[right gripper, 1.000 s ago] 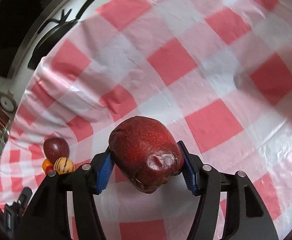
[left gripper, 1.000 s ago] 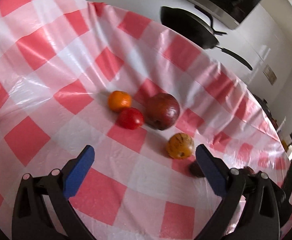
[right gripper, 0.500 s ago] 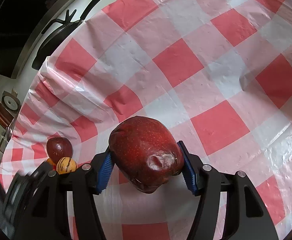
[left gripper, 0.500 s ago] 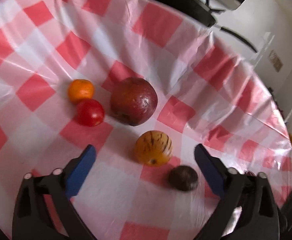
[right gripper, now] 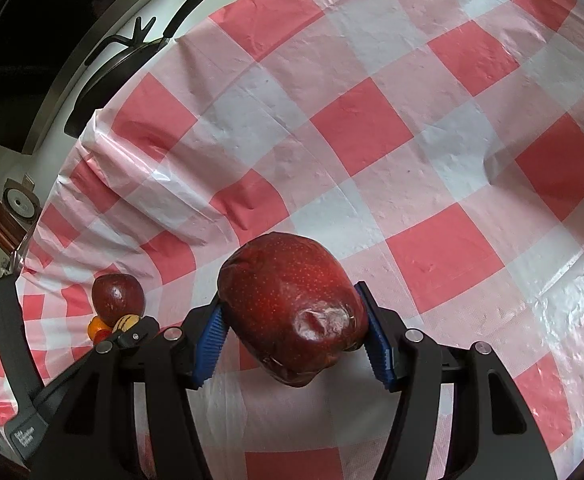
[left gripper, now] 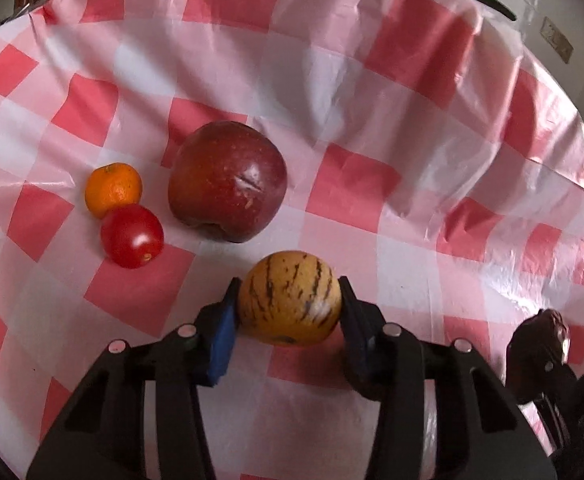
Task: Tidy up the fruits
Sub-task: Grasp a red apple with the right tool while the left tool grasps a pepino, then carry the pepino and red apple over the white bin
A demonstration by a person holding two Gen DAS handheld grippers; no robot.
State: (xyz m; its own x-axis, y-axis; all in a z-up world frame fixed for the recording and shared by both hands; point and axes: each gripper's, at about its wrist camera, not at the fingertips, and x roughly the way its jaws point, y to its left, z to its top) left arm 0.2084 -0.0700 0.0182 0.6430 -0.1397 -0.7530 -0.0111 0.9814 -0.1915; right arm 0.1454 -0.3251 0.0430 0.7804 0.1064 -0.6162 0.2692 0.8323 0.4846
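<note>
One marking found: small white lettering on the black gripper body (right gripper: 24, 434) at the lower left of the right wrist view, in two lines, too small and blurred to read.

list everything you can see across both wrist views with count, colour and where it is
striped yellow-orange round fruit: 1, yellow-orange with dark streaks, between the left gripper's fingers
large dark red apple: 1, dark red, on the cloth just beyond the striped fruit
small orange citrus fruit: 1, orange, left of that apple, against the tomato
small red tomato: 1, glossy red, just nearer than the citrus
second dark red apple: 1, dark red, clamped in the right gripper
red-and-white checked plastic tablecloth: 1, covers the table
black frying pan: 1, black, beyond the table's far edge
left gripper: 1, black, blue pads
right gripper: 1, black, blue pads
</note>
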